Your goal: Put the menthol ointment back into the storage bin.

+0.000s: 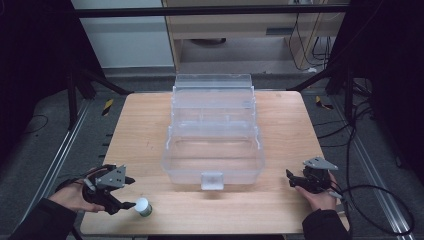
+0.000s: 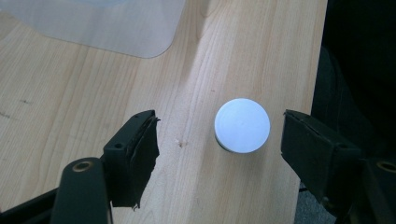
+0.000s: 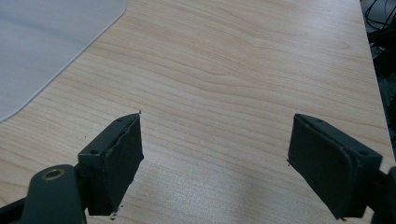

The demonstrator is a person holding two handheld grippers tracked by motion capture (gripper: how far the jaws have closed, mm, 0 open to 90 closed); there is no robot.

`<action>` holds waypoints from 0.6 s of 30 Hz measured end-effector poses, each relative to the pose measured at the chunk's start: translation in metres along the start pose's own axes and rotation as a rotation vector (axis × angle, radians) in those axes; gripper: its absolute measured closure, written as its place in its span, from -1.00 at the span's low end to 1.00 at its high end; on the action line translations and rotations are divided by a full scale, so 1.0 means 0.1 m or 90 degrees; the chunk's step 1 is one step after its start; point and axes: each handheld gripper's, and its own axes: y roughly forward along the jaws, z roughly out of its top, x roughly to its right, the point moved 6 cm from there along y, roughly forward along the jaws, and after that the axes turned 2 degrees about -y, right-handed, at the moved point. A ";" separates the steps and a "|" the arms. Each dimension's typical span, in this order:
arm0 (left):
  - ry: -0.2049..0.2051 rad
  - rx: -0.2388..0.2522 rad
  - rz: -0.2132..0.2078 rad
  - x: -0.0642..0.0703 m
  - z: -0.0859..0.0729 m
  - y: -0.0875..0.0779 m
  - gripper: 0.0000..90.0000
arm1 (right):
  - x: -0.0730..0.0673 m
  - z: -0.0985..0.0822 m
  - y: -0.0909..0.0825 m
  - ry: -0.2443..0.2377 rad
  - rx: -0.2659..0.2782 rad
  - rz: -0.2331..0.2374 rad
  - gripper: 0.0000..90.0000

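Note:
A small bottle with a round white cap (image 1: 143,206) stands upright near the table's front left edge. My left gripper (image 1: 130,192) sits just left of it, jaws pointing right. In the left gripper view the white cap (image 2: 242,125) lies between the two black jaws of my left gripper (image 2: 218,119), nearer the right-hand one, and neither pad touches it. My right gripper (image 1: 291,179) rests at the front right of the table, pointing left. Seen from its own camera, my right gripper (image 3: 217,119) stands open over bare wood with nothing between its jaws.
A large clear plastic box (image 1: 170,165) with its lid tipped open stands in the middle of the wooden table (image 1: 140,130), its latch (image 1: 211,180) facing the front. Its corner shows at the top left in both gripper views. Black cables trail on the floor at the right.

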 end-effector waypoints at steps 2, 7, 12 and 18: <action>0.009 -0.003 -0.001 0.01 0.01 0.01 -0.40 | 0.00 0.00 0.00 0.000 -0.002 0.001 -0.60; 0.019 -0.009 -0.008 0.04 0.02 0.05 -0.39 | 0.00 0.00 0.00 -0.002 -0.003 -0.001 -0.60; 0.039 -0.027 -0.019 0.07 0.02 0.13 -0.37 | 0.00 0.00 0.00 0.000 -0.006 0.001 -0.60; 0.053 -0.041 -0.030 0.10 0.02 0.18 -0.34 | 0.00 -0.01 0.01 -0.003 -0.010 0.002 -0.60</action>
